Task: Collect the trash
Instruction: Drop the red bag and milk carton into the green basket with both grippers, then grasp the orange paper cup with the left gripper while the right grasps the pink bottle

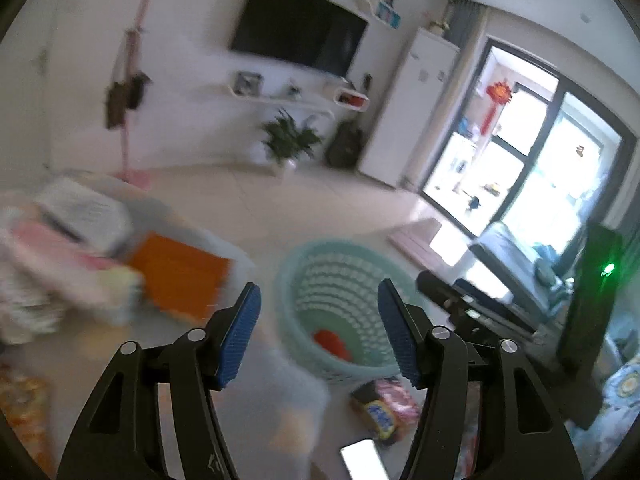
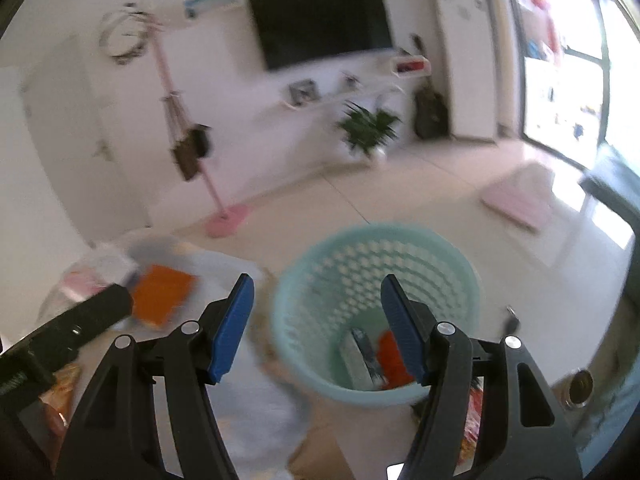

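Looking along both grippers at once, we are seeing a bright living room, smeared by motion blur. Our left gripper [image 1: 318, 294] is standing wide apart, its blue pads [image 1: 242, 332] holding nothing. Our right gripper [image 2: 316, 292] is likewise spread wide and empty, blue pads [image 2: 232, 326] on black arms.

Between and just beyond the fingers of each gripper we are seeing a pale green plastic basket [image 1: 320, 252] with a lattice wall, sitting on the tiled floor. In the right wrist view the basket [image 2: 440, 248] is showing its inside more fully: an orange-red piece of trash [image 2: 390, 356] is lying at the bottom, beside a flat grey and dark item [image 2: 362, 356] we cannot identify. The left wrist view is showing the same orange-red piece [image 1: 330, 342] at the bottom.

Near the basket, on the surface below the left gripper, colourful snack wrappers [image 1: 384, 404] are lying beside a phone [image 1: 362, 458] with a lit screen. To the left, a clear bin [image 1: 160, 216] is holding an orange packet [image 1: 180, 276] and other blurred things.

Farther off, a dark television [image 2: 320, 24] is hanging on the white wall, a potted plant [image 2: 368, 126] is standing below it, and a pink coat stand [image 2: 224, 208] is standing to the left. In the left wrist view, the other gripper's black body [image 1: 472, 304] is showing at the right.
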`<state>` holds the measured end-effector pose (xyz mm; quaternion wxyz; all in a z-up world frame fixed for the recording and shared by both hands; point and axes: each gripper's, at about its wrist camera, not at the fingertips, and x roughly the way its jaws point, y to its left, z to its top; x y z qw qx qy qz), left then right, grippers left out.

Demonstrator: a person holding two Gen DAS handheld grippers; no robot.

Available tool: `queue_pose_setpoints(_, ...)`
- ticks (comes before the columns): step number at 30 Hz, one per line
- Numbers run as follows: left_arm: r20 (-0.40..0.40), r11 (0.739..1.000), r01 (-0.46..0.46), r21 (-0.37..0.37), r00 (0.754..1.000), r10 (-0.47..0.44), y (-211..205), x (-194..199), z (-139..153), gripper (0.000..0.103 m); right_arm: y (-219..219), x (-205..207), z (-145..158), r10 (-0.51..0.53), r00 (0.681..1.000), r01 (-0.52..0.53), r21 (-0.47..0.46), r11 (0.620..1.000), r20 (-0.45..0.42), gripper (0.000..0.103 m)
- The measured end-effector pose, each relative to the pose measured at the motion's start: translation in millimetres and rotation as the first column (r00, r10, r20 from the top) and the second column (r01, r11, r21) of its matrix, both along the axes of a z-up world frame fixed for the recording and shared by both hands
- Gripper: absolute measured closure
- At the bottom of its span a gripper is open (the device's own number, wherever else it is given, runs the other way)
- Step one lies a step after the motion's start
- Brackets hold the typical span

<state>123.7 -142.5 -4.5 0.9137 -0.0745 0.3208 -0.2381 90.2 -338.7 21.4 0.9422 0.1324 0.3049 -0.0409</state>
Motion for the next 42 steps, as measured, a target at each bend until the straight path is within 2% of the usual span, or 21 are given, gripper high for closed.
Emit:
queue_pose_setpoints(4, 0.054, 0.989, -0.14, 0.039, 0.989, 0.138, 50.8, -36.4, 14.9, 0.037, 55.1, -13.7, 19.5, 0.132, 0.988, -0.131, -0.024, 0.991, 0.074, 0.041)
queue_pose_setpoints(7, 0.082, 0.955, -0.287, 0.081, 0.956, 0.28, 95.1, -61.8, 19.7, 0.037, 97.8, -16.3, 19.5, 0.248, 0.966, -0.246, -0.026, 0.969, 0.076, 0.041)
queue_pose_setpoints(8, 0.09, 0.937, -0.335, 0.095, 0.941, 0.327, 109.8, -70.0, 20.3, 0.037, 115.0, -16.6, 17.2, 0.29, 0.955, -0.289, -0.03, 0.957, 0.067, 0.041)
queue_pose_setpoints(9, 0.103, 0.905, -0.406, 0.123, 0.913, 0.396, 128.1, -79.8, 19.1, 0.037, 123.8, -17.4, 15.7, 0.31, 0.949, -0.309, -0.032, 0.951, 0.062, 0.041)
queue_pose_setpoints(10, 0.112, 0.885, -0.445, 0.136, 0.894, 0.433, 138.6, -85.9, 21.5, 0.037, 139.4, -18.8, 12.0, 0.344, 0.937, -0.343, -0.033, 0.939, 0.052, 0.041)
queue_pose_setpoints(12, 0.124, 0.832, -0.526, 0.178, 0.85, 0.511, 168.9, -98.2, 17.8, 0.026, 167.2, -21.4, 4.3, 0.41, 0.912, -0.409, -0.015, 0.912, 0.03, 0.041)
queue_pose_setpoints(15, 0.101, 0.777, -0.583, 0.238, 0.81, 0.577, 195.7, -102.1, 6.4, 0.026, 199.9, -21.2, -7.6, 0.466, 0.885, -0.466, 0.003, 0.885, -0.013, 0.041)
queue_pose_setpoints(18, 0.067, 0.747, -0.595, 0.297, 0.793, 0.606, 207.7, -102.1, -10.5, 0.026, 228.5, -26.0, -24.6, 0.524, 0.849, -0.524, 0.03, 0.851, -0.062, 0.041)
queue_pose_setpoints(22, 0.067, 0.682, -0.621, 0.388, 0.756, 0.651, 217.9, -98.1, -32.2, 0.026, 260.9, -36.1, -37.8, 0.587, 0.801, -0.587, 0.038, 0.809, -0.115, 0.041)
queue_pose_setpoints(23, 0.058, 0.661, -0.63, 0.408, 0.74, 0.67, 222.0, -96.0, -35.5, 0.03, 268.2, -39.1, -38.9, 0.601, 0.79, -0.602, 0.036, 0.798, -0.124, 0.041)
queue_pose_setpoints(24, 0.052, 0.653, -0.634, 0.415, 0.733, 0.679, 224.8, -95.5, -37.4, 0.036, 271.4, -40.5, -38.5, 0.609, 0.783, -0.61, 0.033, 0.792, -0.128, 0.041)
queue_pose_setpoints(28, -0.01, 0.664, -0.646, 0.377, 0.714, 0.7, 253.9, -104.2, -41.6, 0.039, 287.9, -48.5, -37.2, 0.634, 0.76, -0.639, 0.016, 0.769, -0.142, 0.041)
queue_pose_setpoints(31, -0.028, 0.661, -0.657, 0.363, 0.701, 0.712, 277.8, -113.0, -42.8, 0.039, 292.8, -51.2, -37.3, 0.638, 0.755, -0.644, 0.013, 0.765, -0.152, 0.041)
queue_pose_setpoints(32, -0.04, 0.676, -0.65, 0.346, 0.71, 0.703, 283.0, -114.8, -42.3, 0.041, 293.5, -51.1, -37.6, 0.638, 0.755, -0.644, 0.012, 0.765, -0.155, 0.041)
queue_pose_setpoints(34, -0.07, 0.739, -0.615, 0.275, 0.754, 0.653, 292.3, -124.0, -39.6, 0.037, 295.4, -45.7, -38.2, 0.636, 0.754, -0.643, 0.014, 0.766, -0.161, 0.041)
queue_pose_setpoints(36, -0.088, 0.807, -0.563, 0.178, 0.808, 0.583, 296.7, -136.7, -36.8, 0.024, 296.3, -42.7, -36.8, 0.637, 0.754, -0.643, 0.019, 0.766, -0.164, 0.041)
queue_pose_setpoints(37, -0.089, 0.823, -0.551, 0.137, 0.821, 0.564, 299.4, -140.1, -33.4, 0.022, 297.0, -41.6, -36.7, 0.635, 0.754, -0.641, 0.019, 0.767, -0.165, 0.041)
queue_pose_setpoints(39, -0.103, 0.834, -0.548, 0.063, 0.828, 0.551, 305.9, -144.4, -30.2, 0.016, 299.7, -38.2, -36.8, 0.632, 0.756, -0.639, 0.014, 0.769, -0.167, 0.041)
queue_pose_setpoints(40, -0.125, 0.831, -0.556, 0.018, 0.824, 0.553, 312.2, -143.0, -30.8, 0.015, 300.8, -36.9, -36.5, 0.63, 0.758, -0.637, 0.012, 0.77, -0.169, 0.041)
queue_pose_setpoints(42, -0.194, 0.8, -0.595, -0.073, 0.796, 0.574, 322.3, -134.6, -35.6, 0.014, 302.8, -34.6, -36.1, 0.627, 0.761, -0.634, 0.008, 0.773, -0.167, 0.041)
